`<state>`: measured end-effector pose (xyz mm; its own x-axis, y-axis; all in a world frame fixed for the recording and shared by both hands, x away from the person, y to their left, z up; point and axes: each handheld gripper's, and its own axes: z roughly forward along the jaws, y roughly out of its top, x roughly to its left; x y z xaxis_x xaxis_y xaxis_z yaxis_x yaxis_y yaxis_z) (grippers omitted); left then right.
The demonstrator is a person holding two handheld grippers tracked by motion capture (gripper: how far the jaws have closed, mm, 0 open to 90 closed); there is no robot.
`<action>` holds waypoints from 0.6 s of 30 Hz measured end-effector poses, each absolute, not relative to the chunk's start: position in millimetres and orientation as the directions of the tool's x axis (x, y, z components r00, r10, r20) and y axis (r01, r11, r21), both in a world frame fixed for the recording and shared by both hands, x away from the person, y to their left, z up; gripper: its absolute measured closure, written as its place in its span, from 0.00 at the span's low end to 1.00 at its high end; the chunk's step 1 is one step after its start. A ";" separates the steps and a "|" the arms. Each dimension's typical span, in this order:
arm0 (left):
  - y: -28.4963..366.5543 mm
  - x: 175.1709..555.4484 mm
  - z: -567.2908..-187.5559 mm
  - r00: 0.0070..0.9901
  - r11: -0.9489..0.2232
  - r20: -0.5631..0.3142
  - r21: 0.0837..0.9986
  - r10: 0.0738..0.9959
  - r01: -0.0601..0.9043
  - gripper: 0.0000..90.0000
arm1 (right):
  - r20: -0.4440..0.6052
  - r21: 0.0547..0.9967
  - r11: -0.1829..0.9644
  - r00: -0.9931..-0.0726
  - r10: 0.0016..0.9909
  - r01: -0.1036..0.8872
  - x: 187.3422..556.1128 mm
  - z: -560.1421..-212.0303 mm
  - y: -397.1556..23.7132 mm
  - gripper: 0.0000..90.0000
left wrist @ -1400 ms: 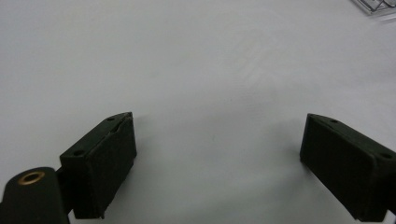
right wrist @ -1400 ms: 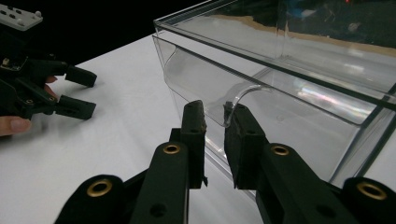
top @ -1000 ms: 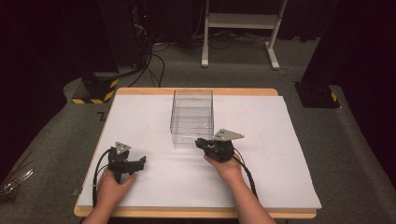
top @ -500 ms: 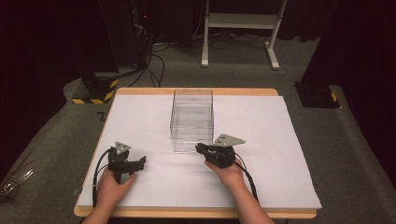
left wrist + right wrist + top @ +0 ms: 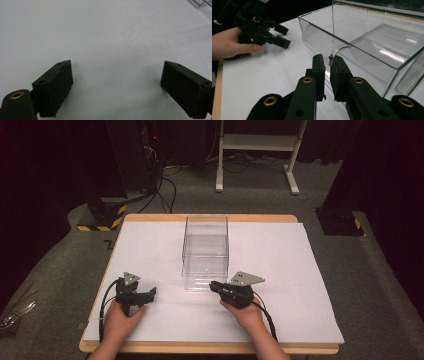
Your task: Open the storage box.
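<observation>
In the left gripper view, the clear bin (image 5: 200, 3) was cut off at the top right corner, only a sliver showing. In the right gripper view, the bin's far end ran past the edge, and whether the right gripper (image 5: 327, 65) pinched its front wall stayed unclear.

We count one clear plastic bin (image 5: 205, 251) on one white-covered table (image 5: 300, 270), plus two handheld grippers: left gripper (image 5: 148, 293), right gripper (image 5: 214, 285).
</observation>
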<state>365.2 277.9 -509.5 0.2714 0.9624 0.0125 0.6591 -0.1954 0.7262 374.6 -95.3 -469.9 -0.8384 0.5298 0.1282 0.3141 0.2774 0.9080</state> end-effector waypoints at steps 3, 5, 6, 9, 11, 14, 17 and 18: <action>277.9 365.2 -509.5 0.272 -0.196 0.013 0.726 0.962 0.659 0.12 | 0.125 0.909 0.280 -0.843 0.522 0.309 370.1 -470.1 -96.0 0.92; 277.9 365.2 -509.5 0.272 -0.196 0.013 0.726 0.962 0.659 0.12 | 0.127 0.909 0.282 -0.847 0.517 0.308 366.7 -470.3 -96.6 0.92; 277.8 365.2 -509.5 0.271 -0.195 0.012 0.726 0.962 0.659 0.12 | 0.127 0.909 0.281 -0.849 0.514 0.306 364.9 -470.5 -96.9 0.92; 277.7 365.2 -509.5 0.271 -0.194 0.011 0.726 0.963 0.659 0.12 | 0.125 0.910 0.285 -0.853 0.507 0.302 359.8 -470.7 -98.5 0.92; 277.8 365.2 -509.5 0.271 -0.195 0.012 0.726 0.963 0.659 0.12 | 0.124 0.910 0.285 -0.855 0.504 0.301 356.5 -471.4 -99.9 0.92; 277.7 365.1 -509.5 0.271 -0.194 0.012 0.726 0.963 0.659 0.12 | 0.125 0.907 0.294 -0.857 0.499 0.303 351.8 -472.9 -101.8 0.92; 277.7 365.1 -509.5 0.271 -0.194 0.012 0.726 0.963 0.659 0.12 | 0.125 0.902 0.303 -0.858 0.498 0.307 348.6 -473.7 -102.9 0.92; 277.7 365.1 -509.5 0.271 -0.194 0.012 0.726 0.963 0.659 0.12 | 0.122 0.903 0.305 -0.860 0.496 0.304 347.6 -473.9 -103.1 0.92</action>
